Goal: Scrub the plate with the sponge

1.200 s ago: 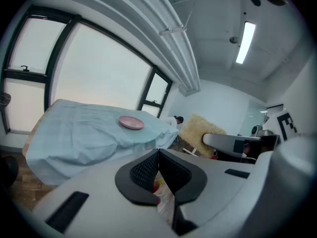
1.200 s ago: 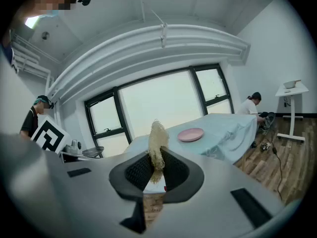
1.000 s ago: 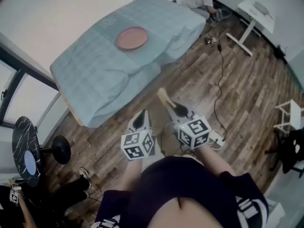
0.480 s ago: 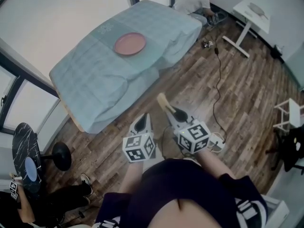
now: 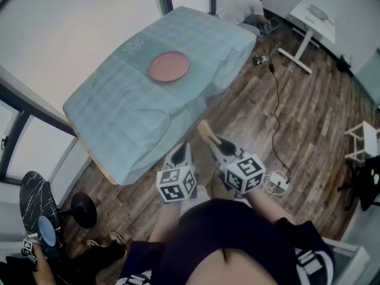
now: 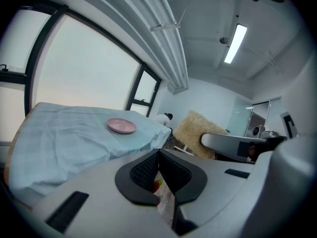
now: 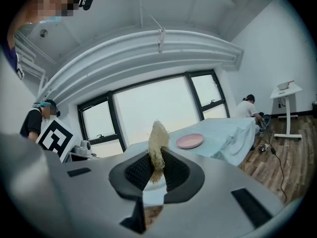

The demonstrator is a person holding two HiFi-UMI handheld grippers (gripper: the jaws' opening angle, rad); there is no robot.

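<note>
Right gripper [image 5: 212,141] jaws clamped on tan loofah sponge [image 5: 203,129], long axis along the jaws, free end pointing far-left toward the table [image 5: 113,108]. Left gripper [image 5: 180,154] jaws together, empty. Pink plate [image 5: 168,66] flat on the blue-clothed table, well apart from both grippers

The lower part of the sponge [image 7: 158,140] is lying hidden between the clamped jaws of the right gripper [image 7: 156,168], and in the left gripper view that gripper's body is covering the sponge's near corner. A pale blue cloth [image 5: 130,111] is draping over the surface [image 5: 89,148] and hiding all but a strip of its wooden edge, while the plate [image 5: 168,66] is showing too small for any dirt to be told. The head view's bottom edge is cutting off a person [image 5: 89,257] at lower left.
</note>
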